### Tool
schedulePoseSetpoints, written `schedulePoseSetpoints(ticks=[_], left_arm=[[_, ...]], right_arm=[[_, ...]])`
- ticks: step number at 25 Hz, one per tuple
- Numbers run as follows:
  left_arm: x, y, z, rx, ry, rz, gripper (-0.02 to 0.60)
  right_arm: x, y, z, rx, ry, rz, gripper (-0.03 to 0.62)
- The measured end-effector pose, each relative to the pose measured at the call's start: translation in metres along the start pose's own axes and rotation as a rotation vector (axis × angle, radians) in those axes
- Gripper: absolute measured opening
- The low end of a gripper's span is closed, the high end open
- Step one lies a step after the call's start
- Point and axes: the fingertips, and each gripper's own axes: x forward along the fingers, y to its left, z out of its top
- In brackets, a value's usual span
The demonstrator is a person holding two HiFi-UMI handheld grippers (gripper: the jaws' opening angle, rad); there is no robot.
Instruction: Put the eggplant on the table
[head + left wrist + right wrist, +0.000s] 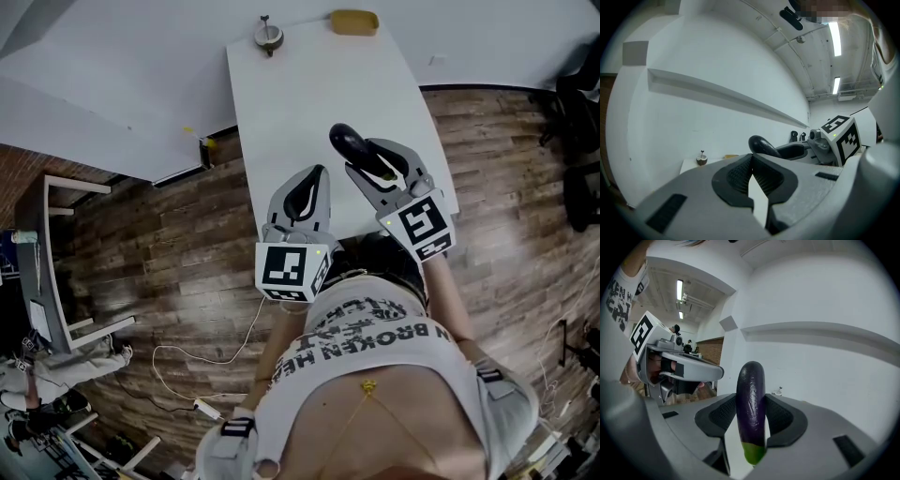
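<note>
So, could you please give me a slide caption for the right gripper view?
Right tongs grip a purple eggplant, green end nearest the camera.

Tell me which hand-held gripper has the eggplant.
The right hand-held gripper, clamped on the purple eggplant; the left hand-held gripper is shut with nothing between its jaws.

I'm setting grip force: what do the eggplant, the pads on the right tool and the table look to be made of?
Eggplant: glossy, dimpled purple skin with a green end; real or a plastic replica, unclear. Pads of the right tool: matte black, finely ribbed, probably rubber. Table: smooth matte white top, likely laminate or painted board.
</note>
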Motion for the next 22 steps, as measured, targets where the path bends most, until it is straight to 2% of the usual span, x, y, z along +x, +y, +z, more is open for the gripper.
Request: schedulePoseSetpoints(ticks=[11,22], left_arm=[[-0.004,0.001,-0.002,-0.008,0.006,0.018,0.006],[-0.007,0.009,-0.014,-0.027,0.040,0.050,0.006]], right_arm=[[0.021,0.008,-0.033,-0.041,0.102,0.056,0.192],[0.046,0.012,-0.086,-0.100,0.254,0.103,0.192]])
